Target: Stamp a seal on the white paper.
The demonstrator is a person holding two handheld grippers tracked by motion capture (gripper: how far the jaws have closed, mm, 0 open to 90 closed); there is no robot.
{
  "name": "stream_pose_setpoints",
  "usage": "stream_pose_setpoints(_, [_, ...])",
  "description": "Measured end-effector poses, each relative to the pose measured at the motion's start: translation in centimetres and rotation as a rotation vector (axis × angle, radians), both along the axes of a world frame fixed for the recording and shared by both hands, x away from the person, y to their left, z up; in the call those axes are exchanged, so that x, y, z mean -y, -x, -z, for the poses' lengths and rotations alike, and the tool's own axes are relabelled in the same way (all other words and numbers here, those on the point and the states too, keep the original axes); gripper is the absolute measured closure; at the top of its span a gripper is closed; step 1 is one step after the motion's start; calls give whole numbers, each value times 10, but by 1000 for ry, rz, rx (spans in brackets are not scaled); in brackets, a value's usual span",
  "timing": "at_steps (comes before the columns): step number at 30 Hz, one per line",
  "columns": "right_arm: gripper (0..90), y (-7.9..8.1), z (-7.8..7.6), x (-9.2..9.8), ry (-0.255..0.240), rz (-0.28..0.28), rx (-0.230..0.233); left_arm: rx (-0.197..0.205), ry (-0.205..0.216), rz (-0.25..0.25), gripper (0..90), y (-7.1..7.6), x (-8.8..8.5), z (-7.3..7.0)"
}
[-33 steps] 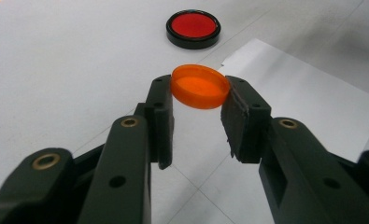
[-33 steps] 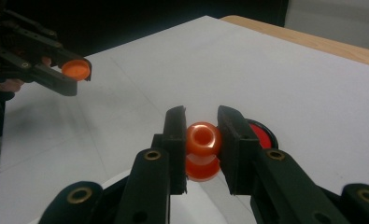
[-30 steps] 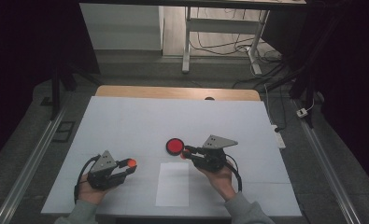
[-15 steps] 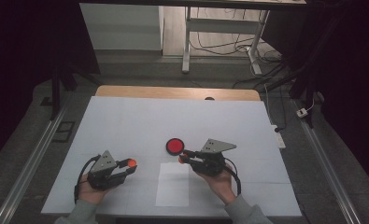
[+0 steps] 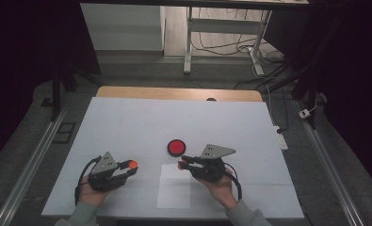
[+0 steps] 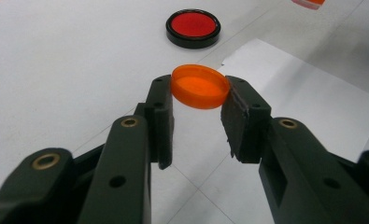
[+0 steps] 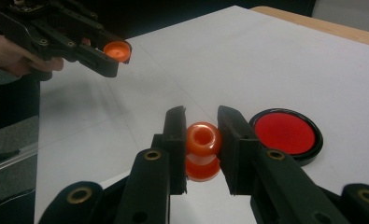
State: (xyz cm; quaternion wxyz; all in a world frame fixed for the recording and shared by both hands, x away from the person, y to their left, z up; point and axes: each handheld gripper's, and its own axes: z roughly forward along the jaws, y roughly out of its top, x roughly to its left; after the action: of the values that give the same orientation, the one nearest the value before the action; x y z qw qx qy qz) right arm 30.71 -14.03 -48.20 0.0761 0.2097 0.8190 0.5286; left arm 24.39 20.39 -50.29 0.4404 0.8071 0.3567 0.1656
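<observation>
Left gripper (image 5: 127, 170) is clamped on an orange cap (image 6: 200, 86), pads pinching its rim from both sides, cap lying roughly flat and held clear of the table (image 5: 127, 122). Right gripper (image 5: 182, 163) is clamped on a small orange bottle (image 7: 203, 148) — round open mouth faces the camera in the right gripper view, the body squeezed between the two black pads. In the high view the left gripper sits at about 7 o'clock on the white surface, the right one near 5 o'clock; tips point toward each other, apart, with a gap between cap and bottle. White paper sheet (image 5: 174, 186) lies at 6 o'clock, below that gap and between the two hands. Red disc in a black rim (image 5: 176, 147) rests flat on the table just above centre-bottom, at 11 o'clock from the right gripper's tip, near it but not touching. From the left gripper view the disc is at 12 o'clock beyond the cap. From the right gripper view the disc is at 3 o'clock beside the jaws — the left gripper with its cap shows at 10 o'clock, farther off.
</observation>
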Motion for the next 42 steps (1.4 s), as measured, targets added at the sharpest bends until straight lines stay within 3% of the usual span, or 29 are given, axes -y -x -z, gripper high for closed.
stream_pose_setpoints(15, [726,9,14,-10,37,-36,-26,0,0,4,645,0,0,0])
stream_pose_setpoints(42, [726,20,35,-26,172,-89,-2,-1,1,6,645,0,0,-1])
